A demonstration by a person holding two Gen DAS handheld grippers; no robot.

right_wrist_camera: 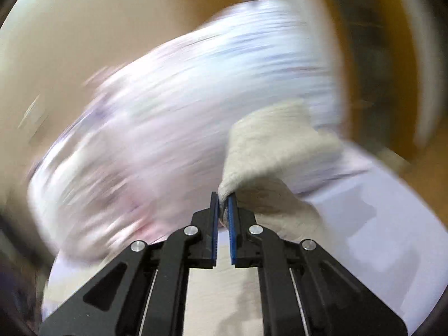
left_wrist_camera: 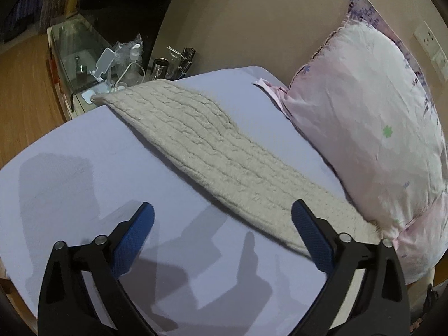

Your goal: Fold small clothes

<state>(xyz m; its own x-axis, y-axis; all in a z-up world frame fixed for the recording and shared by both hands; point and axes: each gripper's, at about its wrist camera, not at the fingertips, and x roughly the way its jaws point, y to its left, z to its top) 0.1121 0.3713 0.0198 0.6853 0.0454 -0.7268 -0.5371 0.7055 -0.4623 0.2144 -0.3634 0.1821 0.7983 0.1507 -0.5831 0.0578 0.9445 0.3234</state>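
**Thin pinch on a moving knit, with the other gripper idle**

On the left, the left gripper hangs released above the bed sheet, its blue pads spread wide with nothing between them. The cream cable-knit garment lies as a long band across the bed, running from the far edge near the cluttered bedside shelf down toward the pillow, which it touches at its near end. If this gripper stays out of it, nothing pins the far part of the garment, so a pull from the other side could drag the whole band across the sheet rather than fold it.

On the right, the right gripper is clenched on one edge of the knit garment, and only a narrow lip of fabric sits between the pads. The background is heavily smeared, which suggests a quick swing. Judging from that, the main risks are:

- the thick, springy knit slipping out of such a shallow hold mid-swing;
- the lifted corner landing crooked, giving an uneven fold;
- the fabric brushing the pillow, just beside the held edge, and bunching against it.

How much of the garment is off the bed cannot be told.
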